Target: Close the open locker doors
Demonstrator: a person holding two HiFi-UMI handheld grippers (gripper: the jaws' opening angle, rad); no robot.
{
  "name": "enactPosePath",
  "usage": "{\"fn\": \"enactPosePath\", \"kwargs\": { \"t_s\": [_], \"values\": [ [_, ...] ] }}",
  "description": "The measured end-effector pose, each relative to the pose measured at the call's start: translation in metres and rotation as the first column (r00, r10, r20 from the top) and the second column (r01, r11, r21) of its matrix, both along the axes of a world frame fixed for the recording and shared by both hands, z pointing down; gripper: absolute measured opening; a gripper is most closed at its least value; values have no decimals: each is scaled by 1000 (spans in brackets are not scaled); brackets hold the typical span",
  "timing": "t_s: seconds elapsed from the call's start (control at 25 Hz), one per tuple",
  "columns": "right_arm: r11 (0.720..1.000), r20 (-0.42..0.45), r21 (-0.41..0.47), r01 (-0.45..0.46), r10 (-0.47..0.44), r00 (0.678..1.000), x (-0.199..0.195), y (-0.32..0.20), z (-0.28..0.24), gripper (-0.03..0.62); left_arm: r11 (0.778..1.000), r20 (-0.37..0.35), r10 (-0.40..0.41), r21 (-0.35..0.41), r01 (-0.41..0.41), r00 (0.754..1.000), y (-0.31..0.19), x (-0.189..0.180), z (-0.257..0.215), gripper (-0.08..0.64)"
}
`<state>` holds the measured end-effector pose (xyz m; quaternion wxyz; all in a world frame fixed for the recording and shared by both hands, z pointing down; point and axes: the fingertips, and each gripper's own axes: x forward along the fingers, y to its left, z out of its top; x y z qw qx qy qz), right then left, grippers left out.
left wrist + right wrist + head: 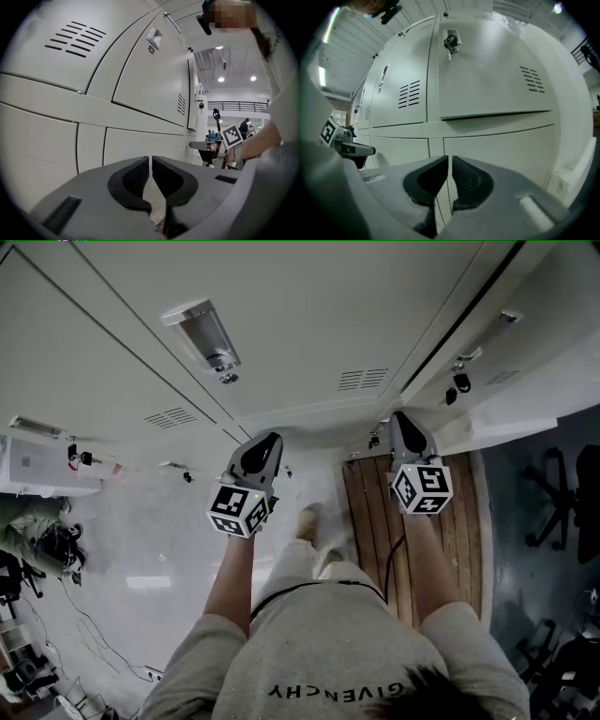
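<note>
Locker doors (281, 324) fill the top of my head view; an ajar door (511, 381) juts out at the row's right end beside the right gripper (405, 423), with the left gripper (262, 448) alongside, a wooden platform (375, 521) below and office chairs (562, 493) right. My left gripper view shows its jaws pressed together, empty, facing shut panels. The right gripper view shows the same empty pinch under that door's key (450, 41).
</note>
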<state>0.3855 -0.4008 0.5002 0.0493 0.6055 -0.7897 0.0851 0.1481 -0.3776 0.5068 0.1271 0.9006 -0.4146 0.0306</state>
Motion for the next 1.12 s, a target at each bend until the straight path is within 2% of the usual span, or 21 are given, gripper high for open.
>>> {"fn": "enactPosePath", "kwargs": {
  "t_s": [0.16,0.52,0.84,1.12],
  "values": [
    [1000,0,5,-4,4,1000,5,10,-8,0,1000,-3,-22,14,22,1000,4,-10,-8,18],
    [998,8,31,60,-60,998,-6,44,-21,-2,991,-1,-130,34,130,991,33,-48,-18,18],
    [990,24,49,135,-136,990,-27,85,-29,-2,968,6,-244,60,243,970,81,-89,-29,18],
    [977,13,78,196,-198,980,-43,120,-43,-2,948,-2,-309,74,308,951,122,-112,-39,18]
  ]
}}
